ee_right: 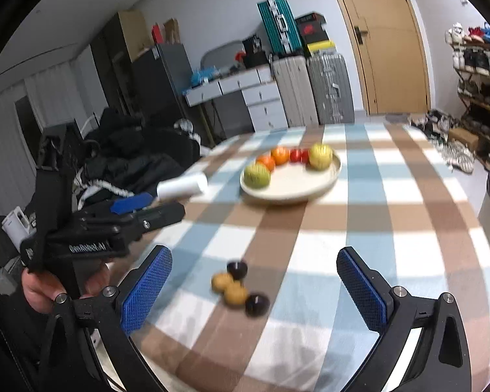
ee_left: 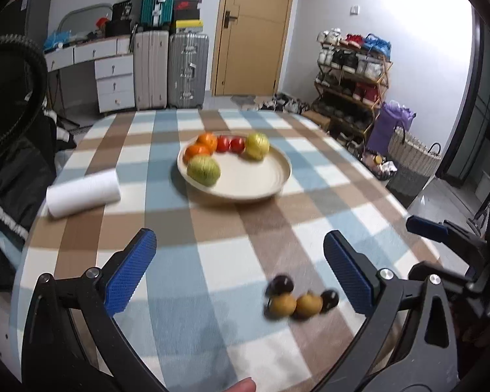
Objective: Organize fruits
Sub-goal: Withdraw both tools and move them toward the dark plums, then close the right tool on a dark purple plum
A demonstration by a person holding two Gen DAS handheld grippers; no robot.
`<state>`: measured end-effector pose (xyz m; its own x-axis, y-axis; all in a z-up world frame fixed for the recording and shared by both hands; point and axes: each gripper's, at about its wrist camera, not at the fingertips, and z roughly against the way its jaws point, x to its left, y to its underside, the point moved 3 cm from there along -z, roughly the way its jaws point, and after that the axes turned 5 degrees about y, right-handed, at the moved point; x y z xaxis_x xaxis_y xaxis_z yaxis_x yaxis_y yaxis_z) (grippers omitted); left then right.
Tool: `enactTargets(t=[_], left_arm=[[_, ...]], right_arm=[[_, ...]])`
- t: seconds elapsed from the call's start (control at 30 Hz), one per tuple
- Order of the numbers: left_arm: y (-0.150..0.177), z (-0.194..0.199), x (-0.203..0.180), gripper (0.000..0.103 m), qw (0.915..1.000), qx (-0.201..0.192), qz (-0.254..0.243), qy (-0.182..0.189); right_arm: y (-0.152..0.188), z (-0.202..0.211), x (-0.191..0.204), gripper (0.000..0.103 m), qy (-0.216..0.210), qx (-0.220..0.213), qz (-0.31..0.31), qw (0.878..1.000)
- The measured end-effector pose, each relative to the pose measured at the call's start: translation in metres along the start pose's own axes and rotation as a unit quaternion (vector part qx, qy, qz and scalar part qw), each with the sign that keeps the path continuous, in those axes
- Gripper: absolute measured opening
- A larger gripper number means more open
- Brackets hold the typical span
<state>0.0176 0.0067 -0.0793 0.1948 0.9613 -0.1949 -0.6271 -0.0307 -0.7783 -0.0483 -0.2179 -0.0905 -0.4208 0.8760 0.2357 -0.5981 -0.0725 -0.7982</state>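
Above checked table (ee_left: 212,294), left gripper (ee_left: 241,271), right gripper (ee_right: 254,284), jaws spread wide.

tablecloth (ee_left: 212,294): checked cloth, matt | plate (ee_left: 277,179): smooth, ceramic-looking | claw pads (ee_right: 147,287): textured blue

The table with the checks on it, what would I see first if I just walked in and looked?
Probably the cream plate in the middle of the checked table, with bright fruit lined along its far rim: two green apples, two oranges and two small red fruits. Nearer, four small fruits, two tan and two dark, huddle loose on the cloth. The left gripper and the right gripper both hang open near them, holding nothing.
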Motion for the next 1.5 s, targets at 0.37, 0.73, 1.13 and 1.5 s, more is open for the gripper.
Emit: enactTargets(t=[0.37, 0.73, 1.13, 1.5], left_arm=[[0.046, -0.017, 0.018, 0.102, 0.9979, 0.049, 0.038, 0.017], [0.057, -0.023, 0.037, 0.102, 0.9960, 0.063, 0.062, 0.009], [0.063, -0.030, 0.057, 0.102, 0.9936, 0.071, 0.088, 0.007], [0.059, -0.035, 0.055, 0.102, 0.9947, 0.072, 0.073, 0.008]], right_arm=[[0.038, -0.029, 0.000, 0.103, -0.004, 0.051, -0.020, 0.999], [0.046, -0.051, 0.010, 0.079, -0.017, 0.087, 0.027, 0.996], [0.047, -0.066, 0.014, 0.049, -0.016, 0.104, 0.091, 0.990], [0.046, -0.074, 0.004, 0.025, -0.011, 0.110, 0.086, 0.990]])
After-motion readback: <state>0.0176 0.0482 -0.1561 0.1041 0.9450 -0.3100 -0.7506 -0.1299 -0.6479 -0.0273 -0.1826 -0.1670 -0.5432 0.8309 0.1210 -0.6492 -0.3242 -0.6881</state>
